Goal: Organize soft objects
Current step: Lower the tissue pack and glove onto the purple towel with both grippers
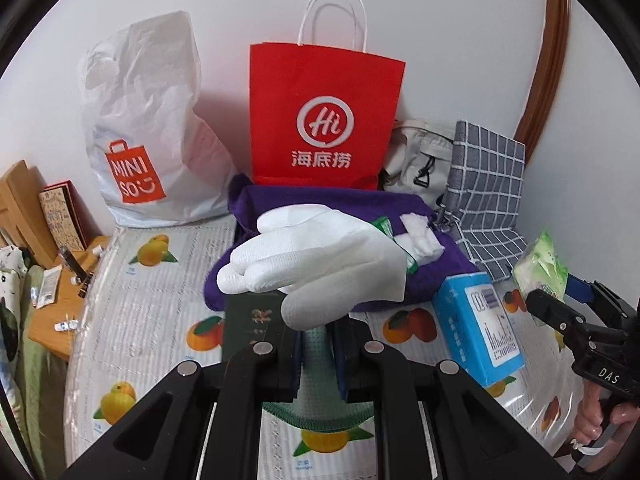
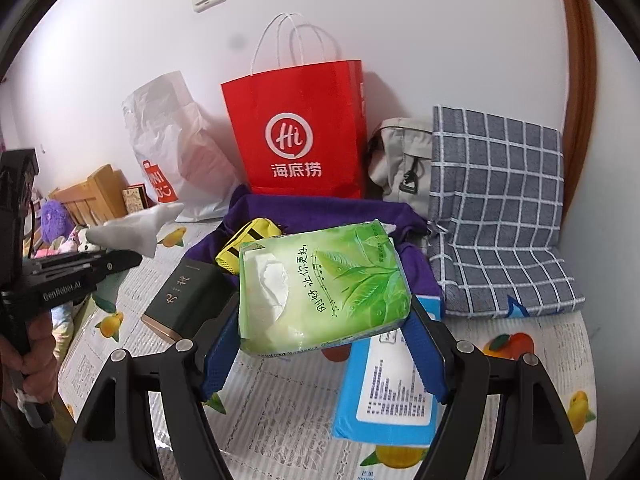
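With the left gripper (image 1: 320,344) jaws nearly shut on a white glove (image 1: 320,256) and the right gripper (image 2: 324,344) jaws wide around a green tissue pack (image 2: 320,280), the red paper bag (image 1: 324,116) stands upper centre beyond both.

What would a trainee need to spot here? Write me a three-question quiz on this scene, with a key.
1. True or false: the left claw holds a white glove.
2. What does the right claw grip: A) blue box, B) green tissue pack, C) red paper bag?
3. Fill in: the red paper bag stands upright against the ____.

Key: 1 true; 2 B; 3 wall.
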Demonstrator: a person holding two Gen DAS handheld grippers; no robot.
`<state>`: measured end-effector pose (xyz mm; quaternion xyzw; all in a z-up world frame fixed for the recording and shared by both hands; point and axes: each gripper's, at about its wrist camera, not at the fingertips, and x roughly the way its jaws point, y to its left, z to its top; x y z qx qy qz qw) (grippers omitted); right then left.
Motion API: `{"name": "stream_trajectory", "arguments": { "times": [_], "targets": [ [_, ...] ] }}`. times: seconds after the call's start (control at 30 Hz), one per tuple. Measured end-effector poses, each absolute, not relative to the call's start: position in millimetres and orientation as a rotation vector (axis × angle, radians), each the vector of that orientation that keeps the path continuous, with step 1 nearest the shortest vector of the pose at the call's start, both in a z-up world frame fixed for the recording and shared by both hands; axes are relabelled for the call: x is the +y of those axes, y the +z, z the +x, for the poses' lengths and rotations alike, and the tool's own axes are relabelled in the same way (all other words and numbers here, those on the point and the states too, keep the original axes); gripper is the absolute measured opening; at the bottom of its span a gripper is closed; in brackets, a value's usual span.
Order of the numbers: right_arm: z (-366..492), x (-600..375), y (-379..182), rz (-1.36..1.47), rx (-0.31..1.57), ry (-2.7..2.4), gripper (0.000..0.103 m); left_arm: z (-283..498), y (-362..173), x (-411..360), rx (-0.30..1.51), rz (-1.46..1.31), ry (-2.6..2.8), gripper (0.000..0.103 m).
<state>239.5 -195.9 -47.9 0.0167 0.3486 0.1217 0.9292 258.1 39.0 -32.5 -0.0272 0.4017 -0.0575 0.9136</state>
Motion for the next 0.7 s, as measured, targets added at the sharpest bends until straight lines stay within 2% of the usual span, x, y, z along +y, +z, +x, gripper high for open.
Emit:
{"name": "stream_trajectory", "arguments": {
  "times": [0.33,0.7],
  "targets": [
    [246,-188,-35,0.006,0.725,0.279,0.075,264,-19,37,0.837,0.016,-0.102,0.013],
    [258,-194,-36,0.037,0.712,0.28,0.075,286,-35,23,0.823,-0.005,-0.145,0.013]
  ]
}}
